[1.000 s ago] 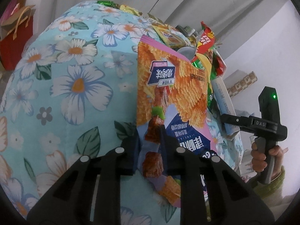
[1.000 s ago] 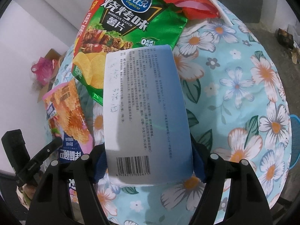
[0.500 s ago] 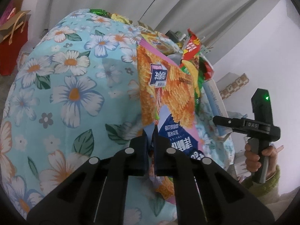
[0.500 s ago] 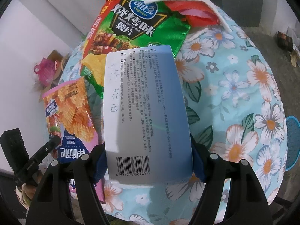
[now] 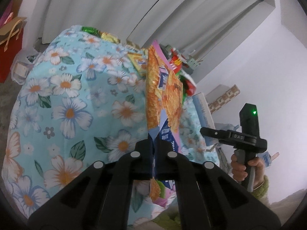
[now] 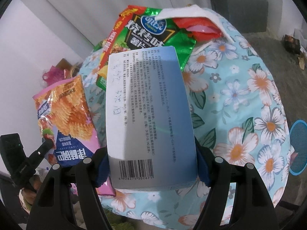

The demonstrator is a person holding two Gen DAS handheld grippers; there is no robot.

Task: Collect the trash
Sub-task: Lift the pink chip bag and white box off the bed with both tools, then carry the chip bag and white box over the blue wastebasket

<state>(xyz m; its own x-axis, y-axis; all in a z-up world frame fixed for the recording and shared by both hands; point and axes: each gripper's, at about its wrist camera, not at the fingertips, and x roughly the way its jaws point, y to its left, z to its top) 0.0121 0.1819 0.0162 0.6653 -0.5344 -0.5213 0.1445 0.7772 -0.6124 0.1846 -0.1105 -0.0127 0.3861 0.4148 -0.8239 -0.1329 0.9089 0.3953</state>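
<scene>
- Left wrist: my left fingers (image 5: 154,160) just pinched tight on the orange chip bag (image 5: 163,103), above the floral cloth (image 5: 67,115).
- Right fingers (image 6: 151,164) spread wide, clamping the blue box (image 6: 149,115), beside that bag.

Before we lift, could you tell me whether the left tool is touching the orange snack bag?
Touching: the left wrist view shows the left tool clamped on the orange snack bag.

Cloth (image 5: 63,115): light blue, white flowers with orange centres, green leaves. Chip bag (image 5: 165,95): orange ridged-chip print, pink edge, dark blue panel. Box (image 6: 151,115): pale blue-grey, black print and barcode. Second bag (image 6: 153,32): green, red edge.
</scene>
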